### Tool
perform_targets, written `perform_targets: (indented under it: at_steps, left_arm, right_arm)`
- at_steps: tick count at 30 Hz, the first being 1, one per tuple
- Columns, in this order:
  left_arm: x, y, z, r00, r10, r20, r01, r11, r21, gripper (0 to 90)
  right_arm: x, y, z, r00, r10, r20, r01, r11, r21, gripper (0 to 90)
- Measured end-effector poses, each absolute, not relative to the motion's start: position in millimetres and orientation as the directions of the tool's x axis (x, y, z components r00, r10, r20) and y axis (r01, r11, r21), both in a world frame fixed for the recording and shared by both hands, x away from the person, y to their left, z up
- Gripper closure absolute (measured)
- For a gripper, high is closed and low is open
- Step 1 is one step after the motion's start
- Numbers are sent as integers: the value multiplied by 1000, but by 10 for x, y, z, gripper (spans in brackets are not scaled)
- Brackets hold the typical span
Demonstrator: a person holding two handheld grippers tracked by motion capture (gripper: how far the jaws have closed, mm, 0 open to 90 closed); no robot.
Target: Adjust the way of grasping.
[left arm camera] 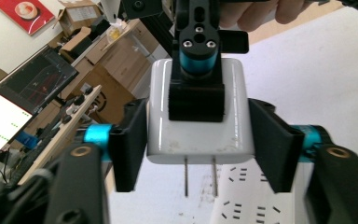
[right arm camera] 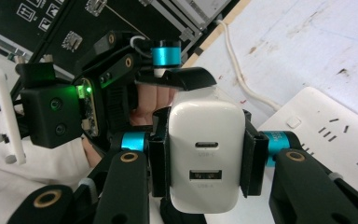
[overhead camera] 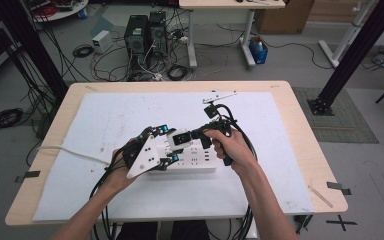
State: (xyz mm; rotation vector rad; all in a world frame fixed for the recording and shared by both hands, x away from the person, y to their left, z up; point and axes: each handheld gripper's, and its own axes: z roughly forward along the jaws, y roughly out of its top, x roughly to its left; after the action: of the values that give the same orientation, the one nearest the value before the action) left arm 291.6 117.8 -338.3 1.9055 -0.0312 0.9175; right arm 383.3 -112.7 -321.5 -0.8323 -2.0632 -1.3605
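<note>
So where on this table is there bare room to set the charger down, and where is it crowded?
The white mat lies bare along its far edge, at the left beyond the white cable, and in front of the power strip. It is crowded mid-table, where the left hand-held gripper and right hand-held gripper meet at the charger.

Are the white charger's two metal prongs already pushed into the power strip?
No, the prongs hang bare above the white power strip.
</note>
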Motion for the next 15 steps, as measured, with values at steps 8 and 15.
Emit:
perform_targets:
  at_steps: [8, 15]
  left_arm:
    - [2930, 1200, -3383, 737, 345, 581, -356, -534, 767, 336]
    - [2969, 1265, -3326, 774, 318, 547, -307, -567, 764, 295]
  right_arm:
    - [3843, -1143, -3209, -666, 224, 711, 742, 288, 605, 624]
    - [3847, -1220, -3180, -672, 253, 696, 740, 270, 616, 624]
